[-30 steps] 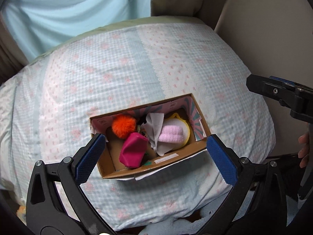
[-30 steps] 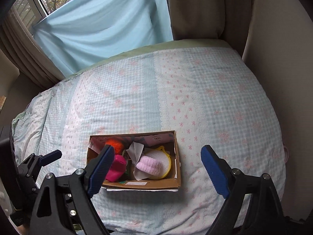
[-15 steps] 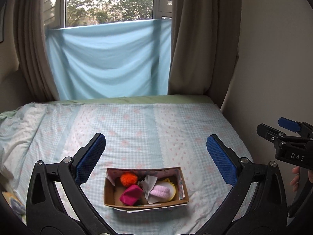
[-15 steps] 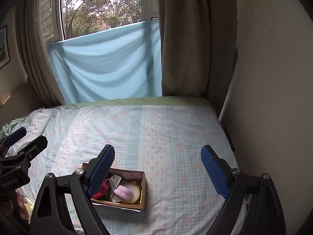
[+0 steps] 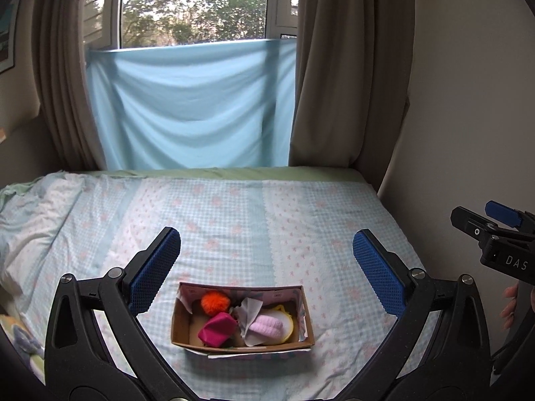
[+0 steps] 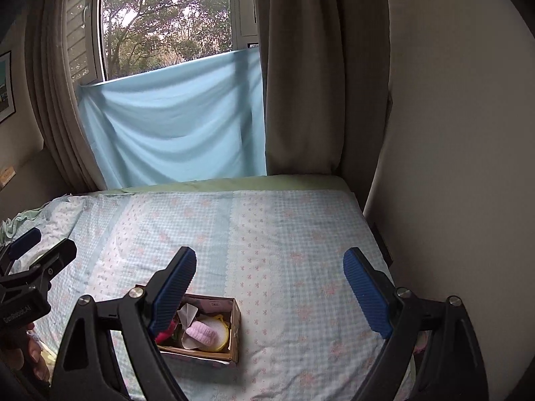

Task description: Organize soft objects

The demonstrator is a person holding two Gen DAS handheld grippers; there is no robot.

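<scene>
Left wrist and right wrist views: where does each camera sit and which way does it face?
Left wrist: on the left gripper, angled down over the bed at the cardboard box; open jaws, right gripper at right edge.
Right wrist: on the right gripper, facing likewise; open jaws, left gripper at left edge.
Shared: box, bedspread, blue sheet.

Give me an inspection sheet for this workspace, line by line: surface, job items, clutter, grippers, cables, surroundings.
Surface: bed under a pale checked sheet, rumpled at its left edge.
Job's things: cardboard box on the sheet's near part, holding an orange pompom, magenta pouch, grey cloth and a pink knitted piece on a yellow-rimmed round item.
Clutter: nothing seen on the sheet outside the box.
Grippers: left gripper and right gripper both open, empty, above the bed.
Cables: nothing seen.
Surroundings: window, blue drape, brown curtains, wall.
</scene>
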